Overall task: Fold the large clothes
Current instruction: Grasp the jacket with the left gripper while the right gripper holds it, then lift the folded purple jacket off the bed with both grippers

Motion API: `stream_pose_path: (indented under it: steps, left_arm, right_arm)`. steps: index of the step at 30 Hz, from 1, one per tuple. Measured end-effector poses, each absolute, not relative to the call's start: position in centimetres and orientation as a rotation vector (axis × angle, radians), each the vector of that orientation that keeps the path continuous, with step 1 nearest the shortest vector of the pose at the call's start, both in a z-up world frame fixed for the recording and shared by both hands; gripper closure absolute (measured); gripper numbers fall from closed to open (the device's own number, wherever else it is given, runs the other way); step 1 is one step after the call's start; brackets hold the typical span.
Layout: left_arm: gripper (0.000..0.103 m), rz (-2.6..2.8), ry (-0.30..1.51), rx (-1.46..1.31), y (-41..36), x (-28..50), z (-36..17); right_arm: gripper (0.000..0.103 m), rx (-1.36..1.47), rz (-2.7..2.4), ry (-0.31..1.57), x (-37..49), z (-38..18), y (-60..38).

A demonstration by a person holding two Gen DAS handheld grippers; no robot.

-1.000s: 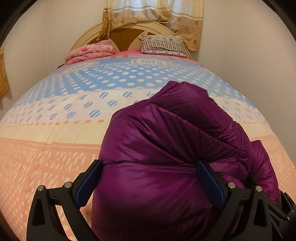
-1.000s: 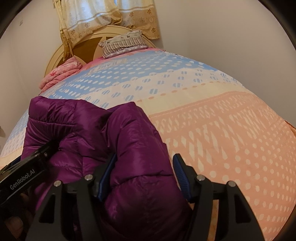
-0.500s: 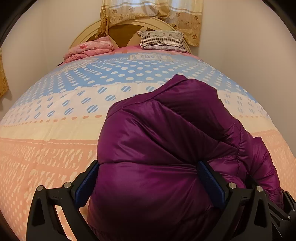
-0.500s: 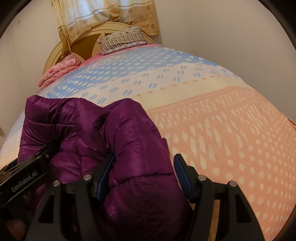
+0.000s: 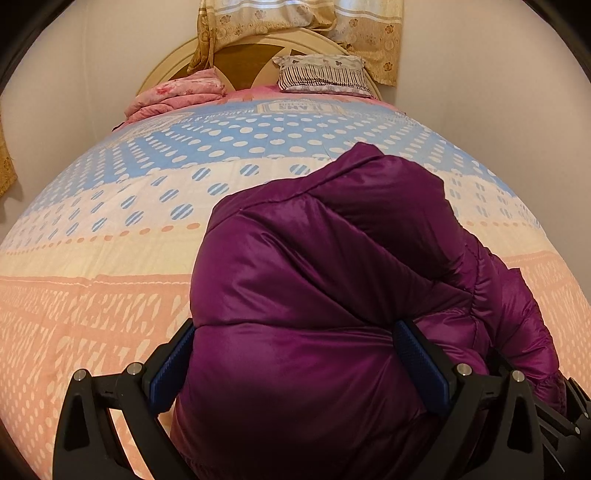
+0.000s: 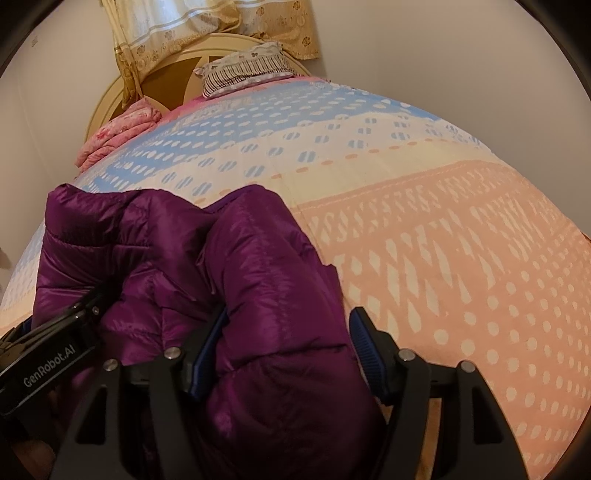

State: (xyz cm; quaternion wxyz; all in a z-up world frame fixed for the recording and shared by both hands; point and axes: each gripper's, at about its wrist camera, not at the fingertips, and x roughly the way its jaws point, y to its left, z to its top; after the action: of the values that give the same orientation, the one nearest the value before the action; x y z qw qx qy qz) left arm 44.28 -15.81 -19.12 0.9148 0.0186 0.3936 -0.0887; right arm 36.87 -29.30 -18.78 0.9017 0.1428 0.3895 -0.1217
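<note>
A bed, covered by a quilt [image 5: 110,295] banded in blue, cream and peach with pale dots, fills both wrist views. On its near half lies a purple down jacket [image 5: 314,295], bunched into a rounded, puffy mound that rests on the peach and cream bands (its quilted seams and a gathered cuff show on the right side of the left wrist view). At the far end stand a cream rounded headboard [image 5: 177,55] and, above it, a yellow patterned curtain [image 5: 369,29]. A folded pink blanket [image 5: 177,94] lies at the head of the bed on the left, and a striped pillow [image 5: 325,75] beside it to the right.

The left gripper [image 5: 295,365] is spread wide around a thick bulge of the jacket, blue pads [image 5: 421,365] pressing the fabric on both sides: it grasps the jacket. The right gripper [image 6: 286,354] holds a narrower fold of the same jacket [image 6: 258,277]; its left pad [image 6: 207,354] touches the fabric, while whether the right pad does cannot be told. The left gripper's black body shows at the lower left of the right wrist view.
</note>
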Motion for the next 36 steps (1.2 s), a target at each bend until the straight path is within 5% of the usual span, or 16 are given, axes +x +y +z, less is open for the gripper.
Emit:
stream_pose_path:
  steps: [6,10,16,36]
  left_arm:
    - [0.001,-0.215,0.862,-0.007,-14.6,44.3,-17.6]
    - [0.001,-0.206,0.725,-0.064,-12.6,43.9,-13.8]
    - [0.001,-0.116,0.740,-0.088,-12.1,47.8,-15.1]
    - [0.001,-0.135,0.879,-0.094,-13.5,48.8,-19.7]
  right_arm:
    - [0.035,0.262,-0.225,0.764,36.0,-15.6,-29.1]
    - [0.034,0.249,-0.218,0.631,36.1,-10.9,-28.7]
    - [0.063,0.277,-0.213,0.729,41.3,-14.8,-28.7]
    - [0.064,0.334,-0.214,0.808,42.0,-19.1,-30.7]
